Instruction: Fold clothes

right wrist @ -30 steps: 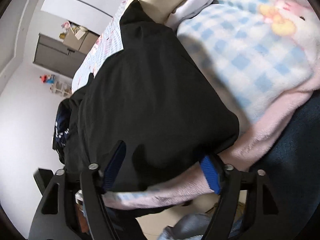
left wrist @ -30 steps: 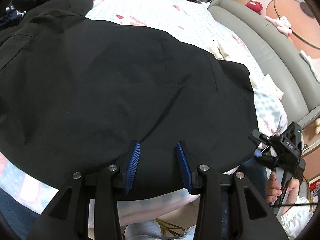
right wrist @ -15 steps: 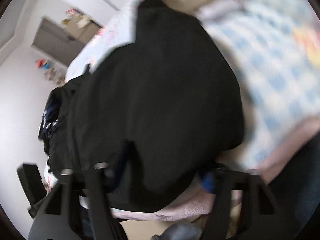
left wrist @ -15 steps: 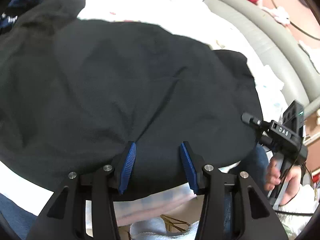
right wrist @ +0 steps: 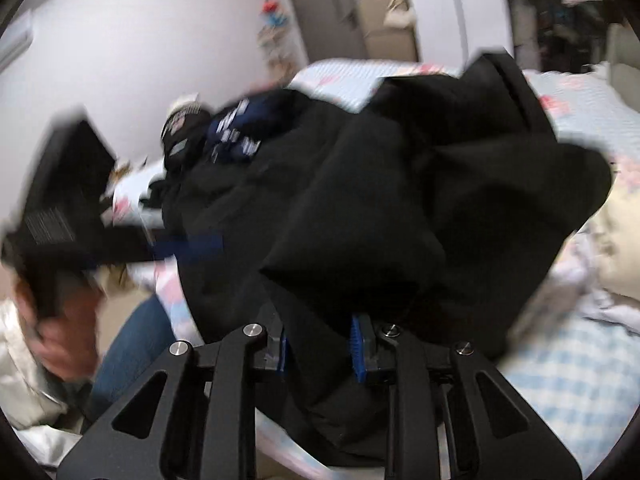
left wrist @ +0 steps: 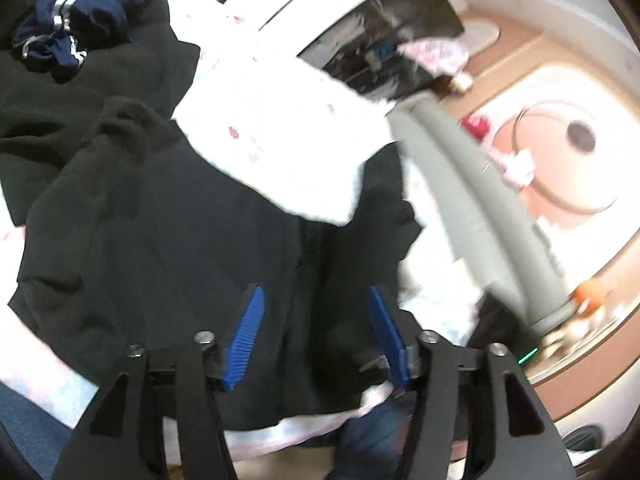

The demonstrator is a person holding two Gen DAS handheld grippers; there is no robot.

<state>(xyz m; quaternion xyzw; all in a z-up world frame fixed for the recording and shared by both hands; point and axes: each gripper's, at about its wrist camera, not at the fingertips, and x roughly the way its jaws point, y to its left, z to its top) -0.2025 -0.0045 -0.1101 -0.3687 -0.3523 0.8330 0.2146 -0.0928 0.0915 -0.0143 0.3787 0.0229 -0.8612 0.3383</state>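
A black garment (left wrist: 160, 220) lies spread on the bed, its right part now bunched and lifted (right wrist: 400, 200). My right gripper (right wrist: 320, 348) has a thick fold of this black cloth between its blue pads, and its jaws are closing on it. My left gripper (left wrist: 316, 332) hangs just above the garment's near edge with its jaws opening wide; the cloth lies under and between them, and the pads do not press on it. The right wrist view shows the left gripper's body (right wrist: 60, 208) blurred, held by a hand (right wrist: 68, 332).
A navy piece with white stripes (left wrist: 68, 40) sits on more dark clothes at the far left. The white patterned sheet (left wrist: 280, 120) and a grey padded bed frame (left wrist: 472, 208) lie beyond. A blue checked blanket (right wrist: 560, 380) covers the near right; a jeans leg (right wrist: 132, 344) is close.
The right gripper rolled, narrowed onto the garment's edge and carried it up and across, bunching the cloth. The left gripper rose, tilted and spread its jaws wider.
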